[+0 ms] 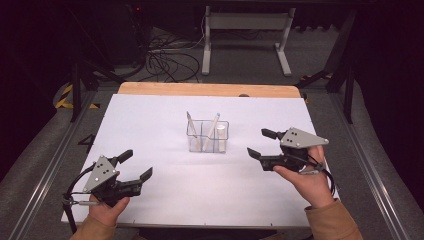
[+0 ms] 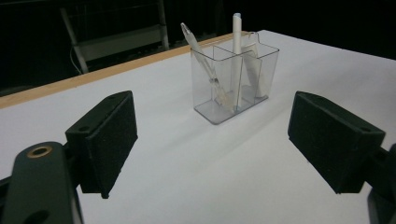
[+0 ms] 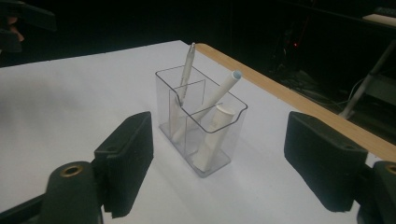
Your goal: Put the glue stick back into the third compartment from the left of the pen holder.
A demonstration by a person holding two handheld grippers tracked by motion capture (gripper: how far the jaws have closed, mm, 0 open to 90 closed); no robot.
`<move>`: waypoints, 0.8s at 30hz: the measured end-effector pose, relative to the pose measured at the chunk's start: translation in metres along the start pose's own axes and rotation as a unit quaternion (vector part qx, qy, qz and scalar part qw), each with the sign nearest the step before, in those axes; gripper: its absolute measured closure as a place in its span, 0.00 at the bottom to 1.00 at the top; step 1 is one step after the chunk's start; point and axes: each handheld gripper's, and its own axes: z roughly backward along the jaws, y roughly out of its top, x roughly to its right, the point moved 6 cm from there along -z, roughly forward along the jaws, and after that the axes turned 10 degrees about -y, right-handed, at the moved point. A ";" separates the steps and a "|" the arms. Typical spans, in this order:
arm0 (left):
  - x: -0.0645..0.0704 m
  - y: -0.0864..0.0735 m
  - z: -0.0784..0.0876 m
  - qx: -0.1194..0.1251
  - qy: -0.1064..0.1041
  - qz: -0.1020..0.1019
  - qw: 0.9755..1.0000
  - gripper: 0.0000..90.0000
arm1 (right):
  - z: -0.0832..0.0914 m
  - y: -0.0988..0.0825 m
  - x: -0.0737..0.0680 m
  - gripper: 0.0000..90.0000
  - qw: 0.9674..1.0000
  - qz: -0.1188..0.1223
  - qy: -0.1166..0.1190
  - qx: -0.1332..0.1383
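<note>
While the clear holder (image 1: 208, 136) stands mid-table with its pens (image 3: 209, 103), the right gripper (image 1: 259, 143) sits just beside it, jaws wide and empty. Come in level and pick one pen above the rim (the dividers crowd them). The left gripper (image 1: 136, 164), also wide open and empty, could steady the holder.

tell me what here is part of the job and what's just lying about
Part of the job:
clear holder
white pens standing in it
left hand-held gripper, open
right hand-held gripper, open

Lying about:
cables on the floor
white stand beyond the table
</note>
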 end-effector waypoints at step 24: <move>0.003 -0.007 -0.001 -0.002 -0.001 -0.015 1.000 0.17 | 0.009 -0.079 -0.005 0.27 0.997 -0.046 0.057 -0.022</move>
